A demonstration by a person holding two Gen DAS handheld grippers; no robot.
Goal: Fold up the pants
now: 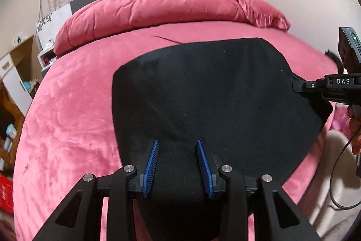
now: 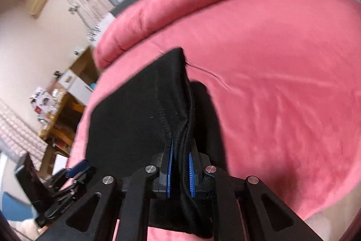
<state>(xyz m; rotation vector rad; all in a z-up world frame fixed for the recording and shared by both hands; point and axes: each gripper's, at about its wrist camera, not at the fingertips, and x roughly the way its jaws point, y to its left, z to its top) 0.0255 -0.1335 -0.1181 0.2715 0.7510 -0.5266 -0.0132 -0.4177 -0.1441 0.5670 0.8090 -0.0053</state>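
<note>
Pinching bunched black pants point(image 2: 135, 119) edge (soft, matte) — right hand-held gripper point(image 2: 180, 164).

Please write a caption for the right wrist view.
Right gripper shut on black pants' edge above pink bed.

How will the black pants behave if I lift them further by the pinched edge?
Probably floppy: the black pants bunch into folds between the right gripper pads, so the rest should drape and sag. Likely light, since one pinch raises an edge. The plush pink bedspread may drag on the trailing cloth.
</note>
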